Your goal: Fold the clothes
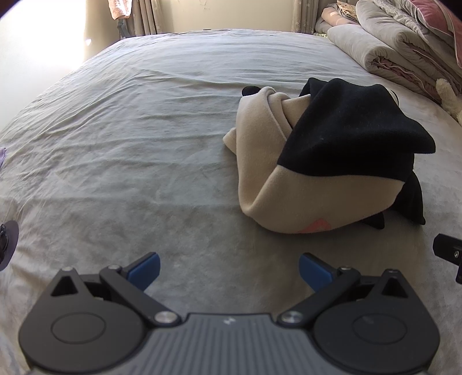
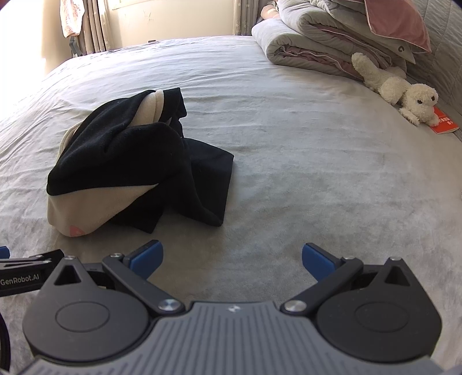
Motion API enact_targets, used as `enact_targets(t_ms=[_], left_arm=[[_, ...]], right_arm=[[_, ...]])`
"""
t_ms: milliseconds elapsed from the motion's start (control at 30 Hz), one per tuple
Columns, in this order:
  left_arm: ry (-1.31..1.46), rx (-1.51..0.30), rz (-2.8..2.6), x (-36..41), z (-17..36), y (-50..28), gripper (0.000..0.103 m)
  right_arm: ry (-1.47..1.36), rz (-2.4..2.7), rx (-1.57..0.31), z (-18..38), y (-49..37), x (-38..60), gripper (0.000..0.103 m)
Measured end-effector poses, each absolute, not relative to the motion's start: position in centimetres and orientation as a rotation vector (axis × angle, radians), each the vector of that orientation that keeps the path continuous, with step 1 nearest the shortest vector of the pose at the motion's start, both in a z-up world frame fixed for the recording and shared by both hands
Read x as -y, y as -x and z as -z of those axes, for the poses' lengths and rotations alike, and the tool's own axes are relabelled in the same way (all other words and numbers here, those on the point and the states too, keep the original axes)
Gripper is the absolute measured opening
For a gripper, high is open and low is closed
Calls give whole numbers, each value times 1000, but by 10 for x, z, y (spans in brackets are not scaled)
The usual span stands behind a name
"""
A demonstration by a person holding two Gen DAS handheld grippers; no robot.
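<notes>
Left wrist view: both claws wide open, empty, over the bed; garment lies in a heap.

Left claw (image 1: 229, 269) w/ blue pads spread far apart, nothing btwn them, only grey bed sheet (image 1: 130, 144) beneath. Right claw (image 2: 231, 261) same: spread wide, holding nothing. Beige-and-black garment (image 1: 326, 161) sits crumpled on the bed, unfolded, ahead and to the right of left claw; from right wrist view the same garment (image 2: 130, 153) is ahead-left, black part draped over the beige, apart from both claws. Folded quilts (image 2: 332, 31) stacked at the bed's far right corner, white plush dog (image 2: 404, 92) along the right edge beside them, lying partly on a red booklet (image 2: 444, 124). Curtains (image 1: 144, 17) beyond the far edge.
</notes>
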State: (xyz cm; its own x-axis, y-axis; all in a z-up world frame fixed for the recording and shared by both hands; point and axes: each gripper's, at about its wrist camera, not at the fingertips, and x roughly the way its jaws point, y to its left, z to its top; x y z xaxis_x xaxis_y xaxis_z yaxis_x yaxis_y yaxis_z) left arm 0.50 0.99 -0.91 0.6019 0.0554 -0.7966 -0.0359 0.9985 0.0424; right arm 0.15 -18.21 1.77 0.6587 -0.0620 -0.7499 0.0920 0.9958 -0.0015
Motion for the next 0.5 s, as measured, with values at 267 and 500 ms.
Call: enact_targets(t_ms=[267, 500], left_arm=[[-27, -927, -54, -10, 10, -5, 102], [-32, -931, -52, -10, 10, -5, 102]], right_arm=[[-34, 86, -851, -18, -1, 182, 103], [-28, 85, -856, -17, -2, 182, 103]])
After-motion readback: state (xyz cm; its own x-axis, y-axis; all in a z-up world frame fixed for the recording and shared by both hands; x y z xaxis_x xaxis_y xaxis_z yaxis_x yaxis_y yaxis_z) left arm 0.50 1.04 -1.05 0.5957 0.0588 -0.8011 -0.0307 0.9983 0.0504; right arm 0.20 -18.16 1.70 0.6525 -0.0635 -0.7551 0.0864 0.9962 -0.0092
